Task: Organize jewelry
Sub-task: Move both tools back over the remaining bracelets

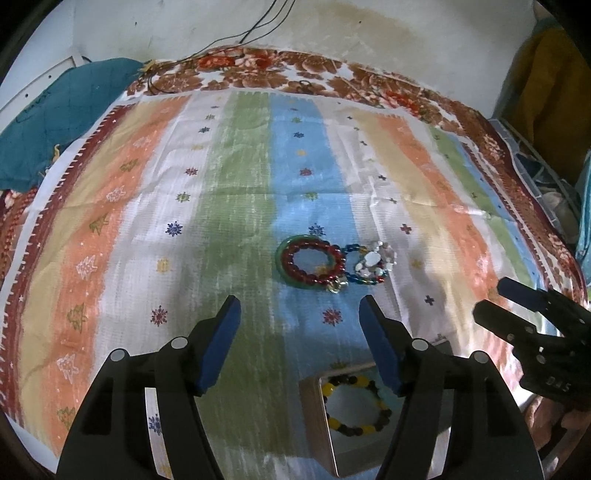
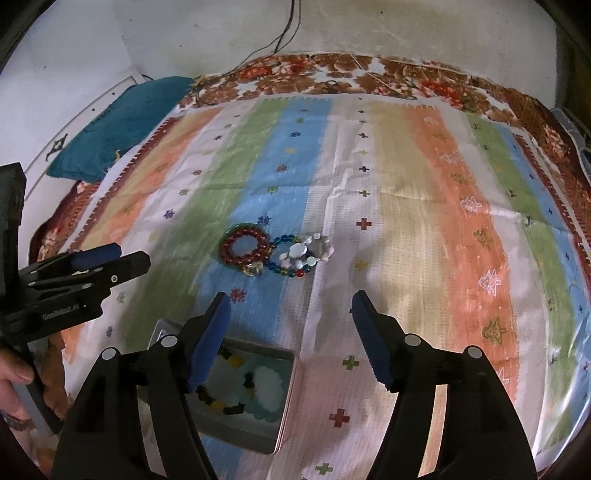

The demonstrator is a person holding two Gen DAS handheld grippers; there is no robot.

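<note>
A small pile of bracelets lies on the striped cloth: a red bead bracelet on a green bangle, touching a white-stone and blue-bead bracelet. A metal tin near the front edge holds a yellow-and-black bead bracelet and pale green beads. My left gripper is open and empty, hovering short of the pile, beside the tin. My right gripper is open and empty, above the tin's far side. Each gripper shows in the other's view.
The striped cloth covers a floral bedspread against a stained wall. A teal cushion lies at the back left. Black cables hang down the wall. Clutter stands beyond the bed's right edge.
</note>
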